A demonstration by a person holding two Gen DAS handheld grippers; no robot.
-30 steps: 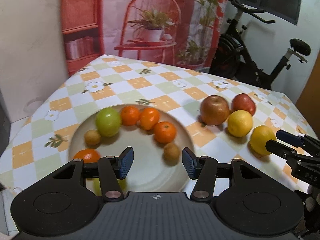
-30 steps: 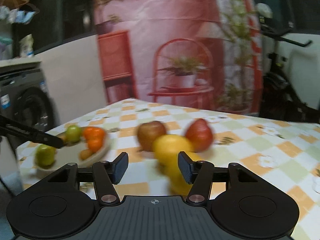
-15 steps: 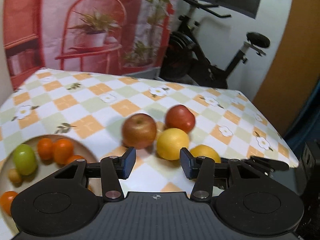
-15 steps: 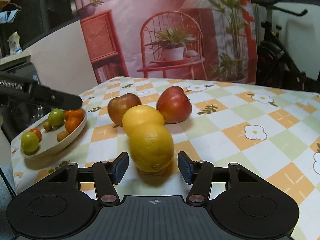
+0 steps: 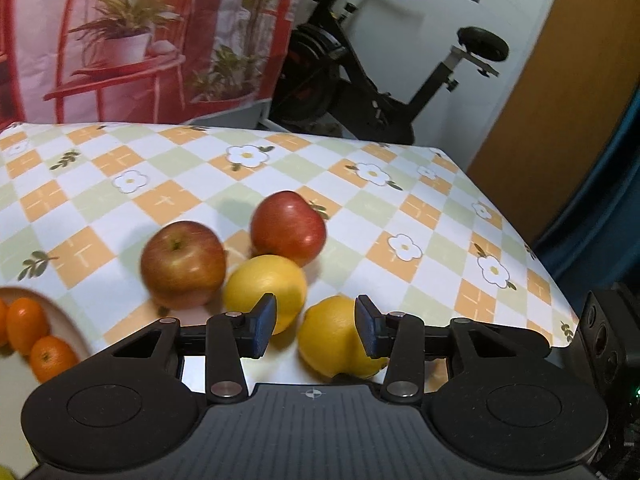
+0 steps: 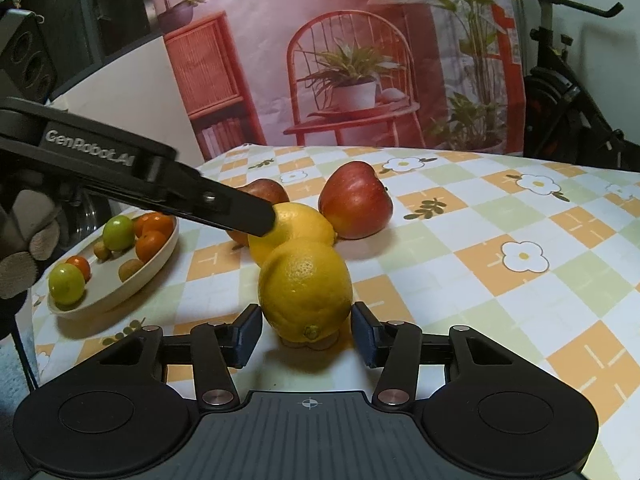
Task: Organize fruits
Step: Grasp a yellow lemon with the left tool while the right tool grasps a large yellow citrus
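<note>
Four large fruits lie together on the checked tablecloth: a brownish-red apple (image 5: 183,264), a red apple (image 5: 288,227) and two yellow lemons. The near lemon (image 6: 306,288) rests on the cloth between the pads of my right gripper (image 6: 306,330), whose jaws are closing with the pads close beside it. My left gripper (image 5: 316,330) hovers over the lemons with its jaws closing and holds nothing. Its left pad lies over the far lemon (image 5: 266,286) and its right pad over the near lemon (image 5: 334,336). In the right wrist view its fingers (image 6: 224,204) reach to the far lemon (image 6: 298,222).
A cream plate (image 6: 160,258) at the left holds several small oranges, green fruits and brown ones; its rim (image 5: 74,330) shows in the left wrist view. The table's edge (image 5: 520,236) runs on the right. An exercise bike (image 5: 380,80) stands beyond the table.
The left gripper swung right from over the plate to over the apples and lemons, and its jaws narrowed. The right gripper came up to the near lemon and narrowed around it.
</note>
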